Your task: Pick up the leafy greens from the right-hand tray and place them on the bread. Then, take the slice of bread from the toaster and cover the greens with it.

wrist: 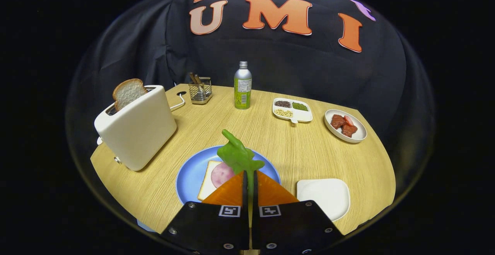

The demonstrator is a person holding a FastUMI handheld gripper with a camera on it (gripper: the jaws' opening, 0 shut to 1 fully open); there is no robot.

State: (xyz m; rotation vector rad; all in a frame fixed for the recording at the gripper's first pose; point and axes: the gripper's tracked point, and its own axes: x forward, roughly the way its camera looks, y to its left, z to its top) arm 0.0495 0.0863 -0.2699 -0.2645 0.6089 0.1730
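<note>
- My gripper has its jaws pressed nearly together, pinching the stem of the bright green leafy greens; the leaf stands up just ahead of the fingertips.
- The greens hang over the round blue plate directly below the fingers. Whether the leaf touches the food beneath, I cannot tell.
- On the blue plate: a pale slice of bread with a round pink slice of ham on top, both partly hidden by the fingers.
- Just beside the plate, to the right of the fingers, a white rounded-square tray.
- Left of the plate, a cream-white toaster stands with a crusted slice of toast sticking up from its slot.
- Beyond the toaster, a small wire basket holds some brown sticks; I cannot make out what kind.
- A green-labelled metal bottle stands upright near the far table edge.
- To its right, a white divided dish with three compartments: dark grains, green grains, pale beans.
- Further right, a round white bowl holds reddish-brown chunks and one red piece.
- All rest on a light wooden table.
</note>
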